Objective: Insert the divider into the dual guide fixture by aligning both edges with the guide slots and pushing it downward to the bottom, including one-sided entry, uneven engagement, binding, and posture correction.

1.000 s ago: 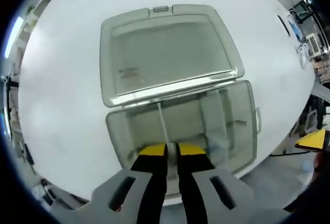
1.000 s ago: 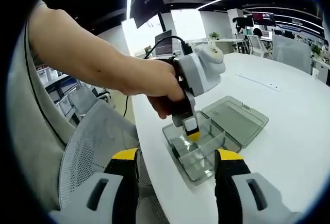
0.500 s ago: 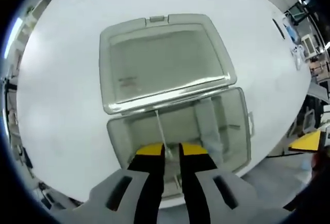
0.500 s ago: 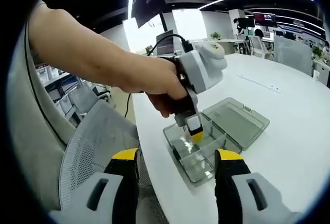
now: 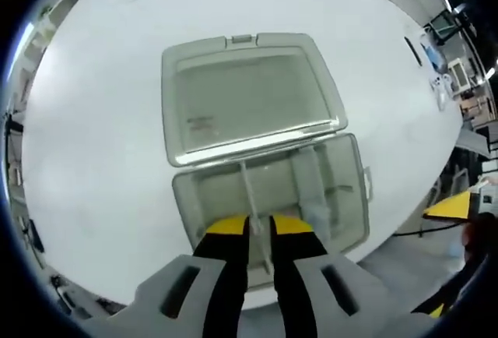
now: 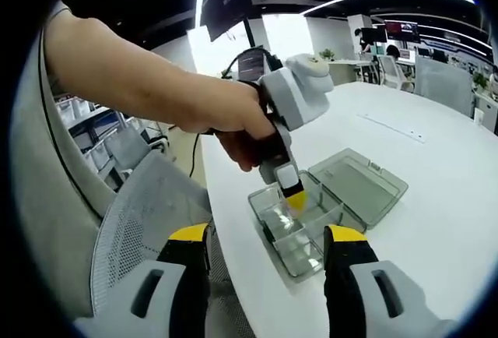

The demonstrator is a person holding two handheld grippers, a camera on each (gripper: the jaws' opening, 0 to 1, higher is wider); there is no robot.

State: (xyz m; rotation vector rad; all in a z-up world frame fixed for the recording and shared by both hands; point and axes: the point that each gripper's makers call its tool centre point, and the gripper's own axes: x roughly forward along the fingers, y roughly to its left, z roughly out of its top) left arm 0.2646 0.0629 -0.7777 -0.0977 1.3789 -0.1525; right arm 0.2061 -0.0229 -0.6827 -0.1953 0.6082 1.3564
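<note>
A clear plastic box (image 5: 346, 198) lies on the white table (image 5: 93, 135) with its lid (image 5: 249, 96) folded flat behind it. My left gripper (image 5: 259, 229) hovers over the box's left half, shut on the divider (image 5: 250, 190), a thin translucent strip seen edge-on and running down into the box. In the right gripper view a hand holds that left gripper (image 6: 292, 191) just above the box (image 6: 307, 237), whose lid (image 6: 358, 182) lies to the right. My right gripper (image 6: 266, 238) stays back near the table edge, open with nothing between its fingers.
A wider partition (image 5: 307, 182) stands inside the box to the right of the divider. The box sits close to the table's near edge. A grey mesh chair (image 6: 132, 221) is below that edge. The person's forearm (image 6: 140, 89) reaches in from the left. Small items (image 5: 432, 58) lie far right.
The left gripper has risen slightly from the box with the divider still in its jaws, so the box looks smaller in its view. The right gripper has stayed put.
</note>
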